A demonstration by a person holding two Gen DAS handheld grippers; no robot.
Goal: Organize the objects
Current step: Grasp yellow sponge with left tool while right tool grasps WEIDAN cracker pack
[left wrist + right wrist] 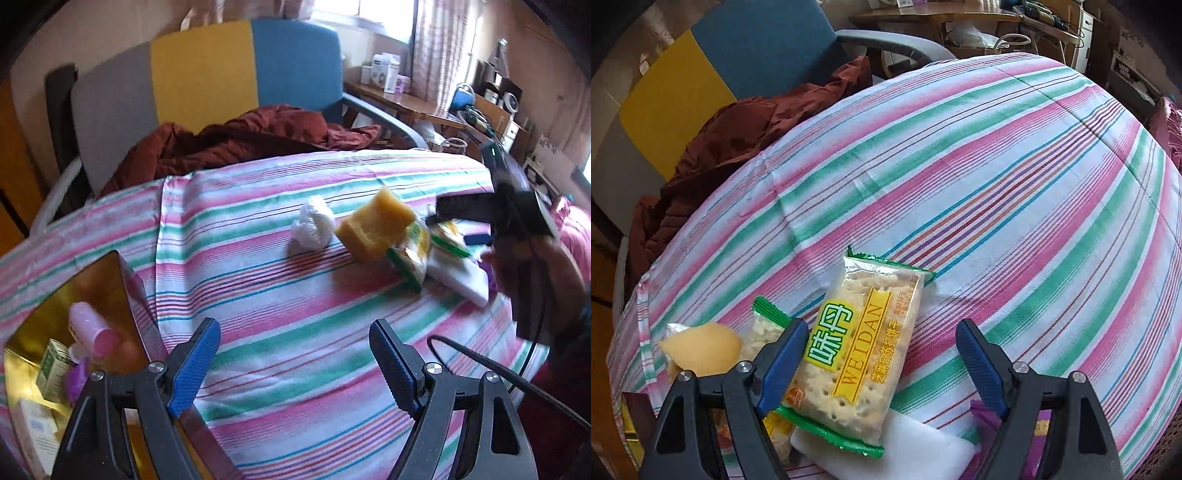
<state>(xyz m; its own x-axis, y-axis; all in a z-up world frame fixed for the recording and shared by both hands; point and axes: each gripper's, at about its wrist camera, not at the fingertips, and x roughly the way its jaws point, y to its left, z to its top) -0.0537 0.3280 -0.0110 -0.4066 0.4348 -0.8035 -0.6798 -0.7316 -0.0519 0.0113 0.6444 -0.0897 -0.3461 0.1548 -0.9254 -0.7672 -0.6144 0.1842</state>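
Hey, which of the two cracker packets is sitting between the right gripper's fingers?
The top cracker packet, label up, resting on the white block. The second packet lies mostly hidden, outside the right gripper.

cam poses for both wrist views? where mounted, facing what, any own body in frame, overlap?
Left wrist: behind the left gripper, angled down across the striped cloth toward the chair; shows its own open fingers, plus the right gripper and the hand holding it.
Right wrist: behind the right gripper, pointing steeply down at the cracker packet, which lies between its open fingers.
Shared: cloth, chair, yellow sponge, cracker packet, white block.
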